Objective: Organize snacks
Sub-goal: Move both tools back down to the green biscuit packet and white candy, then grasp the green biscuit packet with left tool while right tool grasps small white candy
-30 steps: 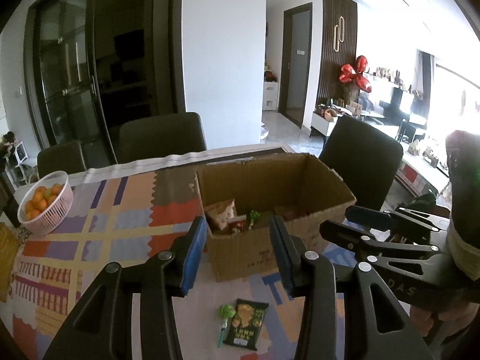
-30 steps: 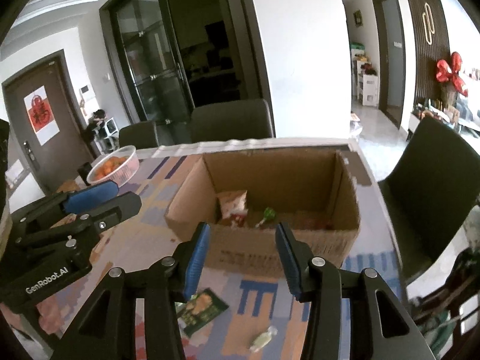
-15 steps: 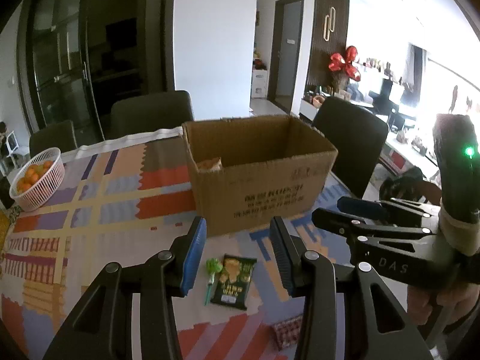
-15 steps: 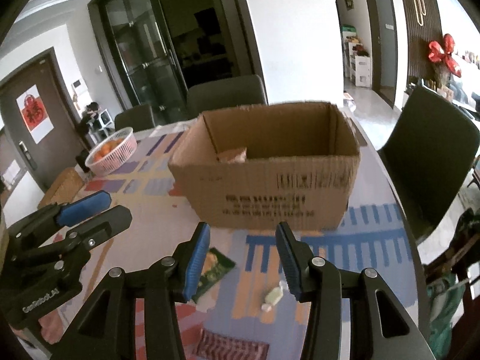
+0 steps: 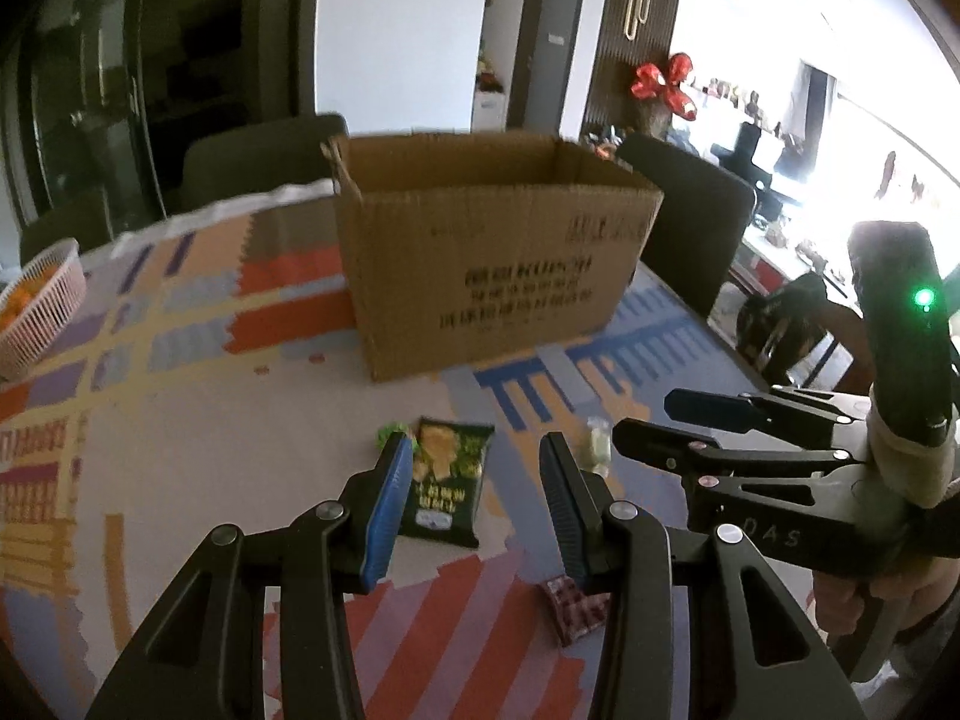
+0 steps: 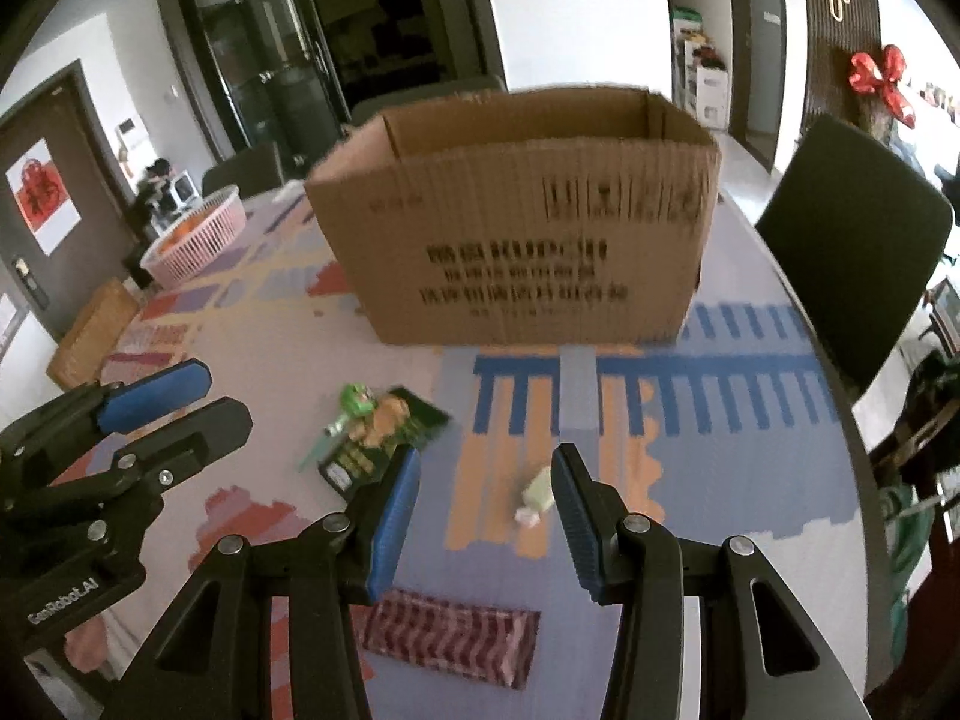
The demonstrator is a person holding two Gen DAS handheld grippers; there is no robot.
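Observation:
An open cardboard box [image 5: 492, 252] [image 6: 516, 228] stands on the patterned tablecloth; its inside is hidden from this low angle. In front of it lie a dark green snack packet [image 5: 447, 480] [image 6: 384, 438], a green lollipop [image 5: 390, 435] [image 6: 354, 399], a pale wrapped candy [image 5: 597, 450] [image 6: 537, 495] and a red checked packet [image 5: 576, 609] [image 6: 450, 639]. My left gripper [image 5: 474, 444] [image 6: 219, 396] hovers open just over the green packet, holding nothing. My right gripper [image 6: 486, 456] [image 5: 648, 417] is open and empty too, with the pale candy close by its right finger.
A pink basket of oranges [image 5: 36, 312] [image 6: 198, 234] sits at the far left of the table. Dark chairs [image 6: 852, 240] stand around it. The table's curved edge [image 6: 840, 420] runs along the right. A hand [image 5: 852, 600] holds the right gripper.
Both grippers have come down and tipped toward the table in front of the box. The box's contents have dropped out of sight, and the loose snacks now lie close under the fingers.

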